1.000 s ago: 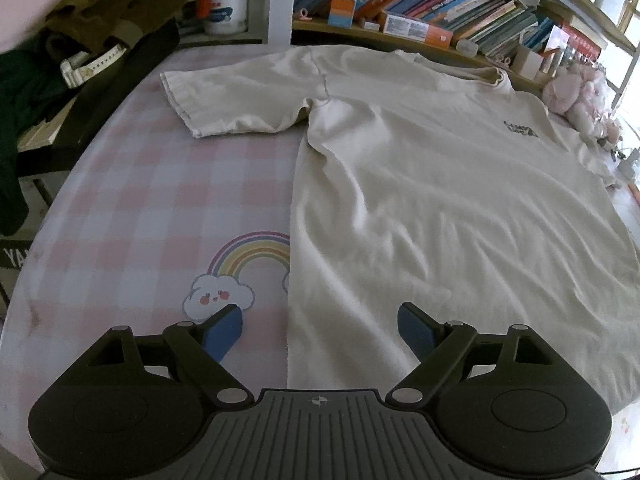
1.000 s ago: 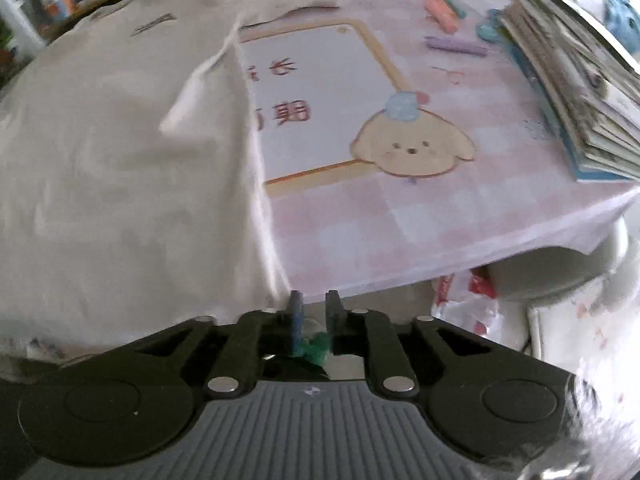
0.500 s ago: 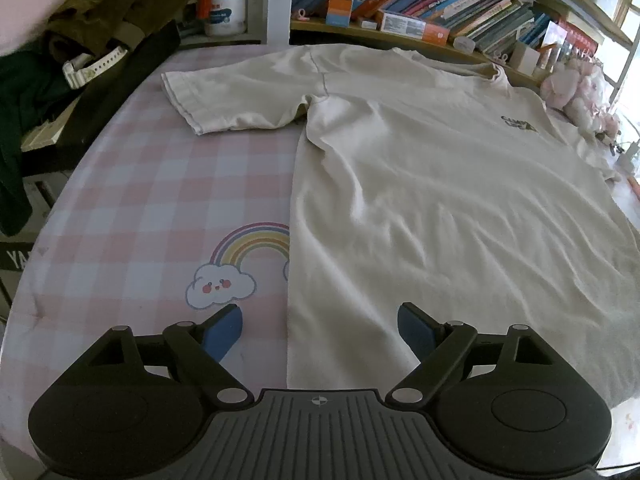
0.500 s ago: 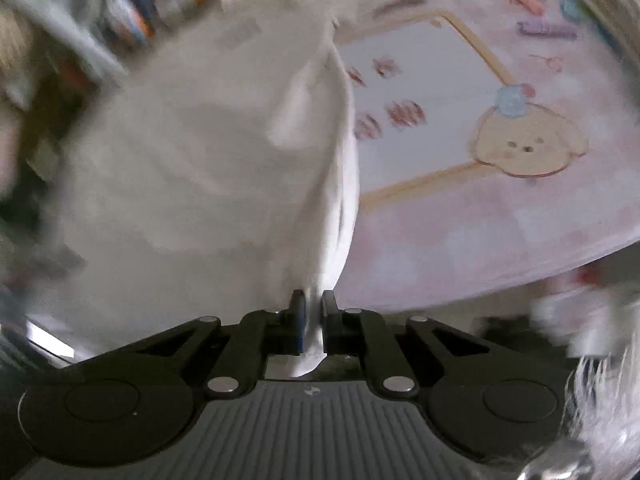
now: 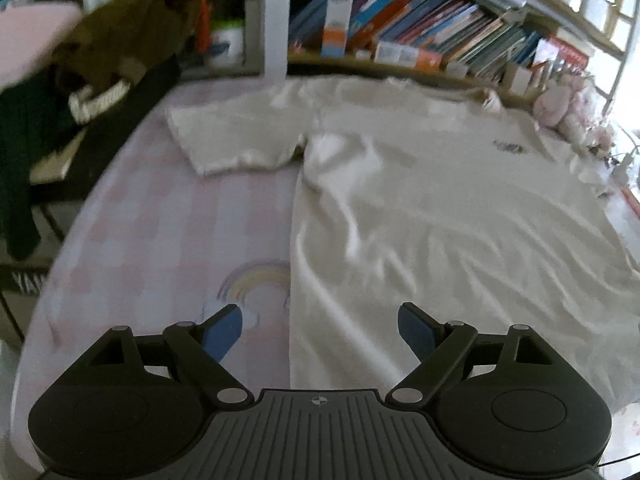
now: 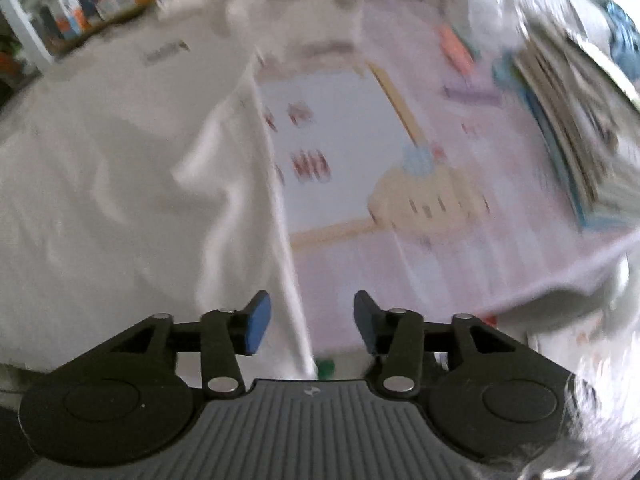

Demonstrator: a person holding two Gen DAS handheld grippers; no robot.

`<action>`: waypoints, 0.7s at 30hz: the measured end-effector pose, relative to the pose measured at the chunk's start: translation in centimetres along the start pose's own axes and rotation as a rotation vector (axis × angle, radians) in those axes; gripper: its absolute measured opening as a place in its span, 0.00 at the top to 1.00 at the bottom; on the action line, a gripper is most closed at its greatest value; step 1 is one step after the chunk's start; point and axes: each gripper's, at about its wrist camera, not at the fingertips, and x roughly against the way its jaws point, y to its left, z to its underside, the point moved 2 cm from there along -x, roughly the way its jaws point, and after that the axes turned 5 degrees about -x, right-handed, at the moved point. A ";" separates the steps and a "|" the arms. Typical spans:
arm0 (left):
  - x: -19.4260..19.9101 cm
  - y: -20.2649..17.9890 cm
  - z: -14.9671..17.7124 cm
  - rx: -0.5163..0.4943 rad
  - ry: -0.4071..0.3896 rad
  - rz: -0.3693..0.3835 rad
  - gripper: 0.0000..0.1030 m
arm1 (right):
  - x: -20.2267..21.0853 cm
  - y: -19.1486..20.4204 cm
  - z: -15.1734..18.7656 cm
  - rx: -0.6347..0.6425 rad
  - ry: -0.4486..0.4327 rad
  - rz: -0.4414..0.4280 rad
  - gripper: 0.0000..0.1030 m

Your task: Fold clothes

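A cream T-shirt (image 5: pixel 420 208) lies spread flat on the pink checked tabletop (image 5: pixel 168 224), its long axis running from the hem at the bottom of the left wrist frame up to the collar near the bookshelf (image 5: pixel 420 36) at the top. 1 sleeve (image 5: pixel 236 140) sticks out toward the upper left, and the shirt's straight side edge runs down the frame's middle. Bare tabletop lies left of that edge, around a rainbow print (image 5: pixel 256 284). The left tongs (image 5: pixel 320 328) are spread wide and hold nothing, straddling the side edge near the hem. In the blurred right wrist frame, the right tongs (image 6: pixel 308 320) are open and empty over the shirt's other side edge. Right of that edge is open tabletop with a puppy print (image 6: pixel 424 196), then a stack of books (image 6: pixel 580 120) at the right.
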 end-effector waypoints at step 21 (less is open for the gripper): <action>-1.0 -7.5 -4.3 0.060 -0.039 -0.004 0.12 | -3.3 12.7 -8.2 0.250 -0.281 -0.133 0.08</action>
